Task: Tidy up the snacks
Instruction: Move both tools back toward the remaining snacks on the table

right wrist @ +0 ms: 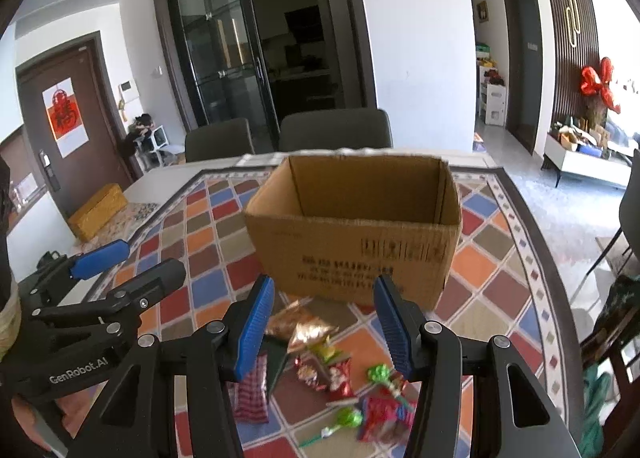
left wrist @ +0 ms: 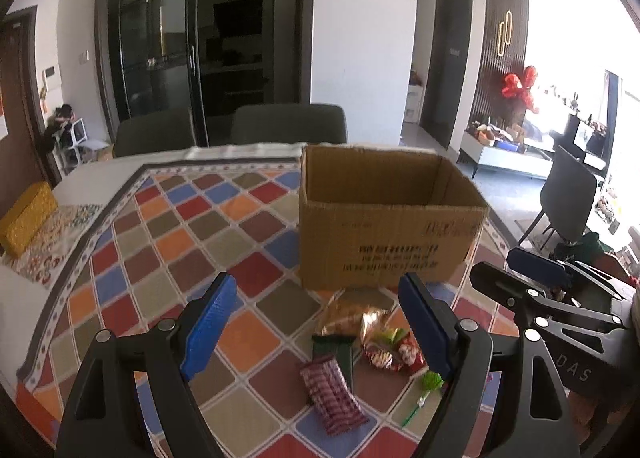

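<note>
1. Open brown cardboard box [left wrist: 384, 218] stands on the desk's diamond-patterned cloth [left wrist: 168, 242].
2. Loose wrapped snacks [right wrist: 320, 370] lie just before it.
3. Left gripper [left wrist: 316, 322] gapes wide, empty.
4. Right gripper [right wrist: 324, 322] is half-spread, empty, over the snacks.

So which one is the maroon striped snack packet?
Find the open brown cardboard box on the chequered tablecloth. Snacks lie scattered just before it. The maroon striped packet is the long flat one nearest the camera, left of the green lollipop.
</note>
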Demonstrator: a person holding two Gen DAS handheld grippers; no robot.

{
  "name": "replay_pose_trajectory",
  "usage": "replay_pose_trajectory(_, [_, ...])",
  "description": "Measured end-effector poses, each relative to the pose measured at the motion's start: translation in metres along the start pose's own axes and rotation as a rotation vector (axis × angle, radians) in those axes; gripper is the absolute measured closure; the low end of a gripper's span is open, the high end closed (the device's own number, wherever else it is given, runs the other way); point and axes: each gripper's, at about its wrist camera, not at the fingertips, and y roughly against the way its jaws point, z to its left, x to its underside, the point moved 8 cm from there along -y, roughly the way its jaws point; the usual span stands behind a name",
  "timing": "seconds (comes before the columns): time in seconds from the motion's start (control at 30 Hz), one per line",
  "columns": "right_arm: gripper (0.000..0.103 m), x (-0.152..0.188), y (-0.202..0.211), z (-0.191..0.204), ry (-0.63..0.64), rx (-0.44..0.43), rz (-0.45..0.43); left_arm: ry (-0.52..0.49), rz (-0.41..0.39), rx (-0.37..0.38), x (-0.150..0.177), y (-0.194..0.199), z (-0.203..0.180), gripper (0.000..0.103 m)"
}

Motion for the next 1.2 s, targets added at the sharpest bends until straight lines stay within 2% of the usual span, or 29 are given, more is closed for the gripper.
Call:
replay_pose_trajectory(0.53, [0.050,0.073,-0.028,-0.003,-0.044,0.021,0.159,0.050,0.174,-0.018,0.072,-0.033,0.011,0.020])
replay_pose_trajectory(0.9, [0.050,0.109,-0.046,-0.009,-0.080,0.038,0.257,0.070,0.262,-0.012,0.104,-0.061,0.012,0.020])
replay_pose_trajectory(1.2, [0.054,0.137,-0.060,-0.015,-0.125,0.047,0.340,0.073,0.306,0.000,0.123,-0.076,0.011,0.020])
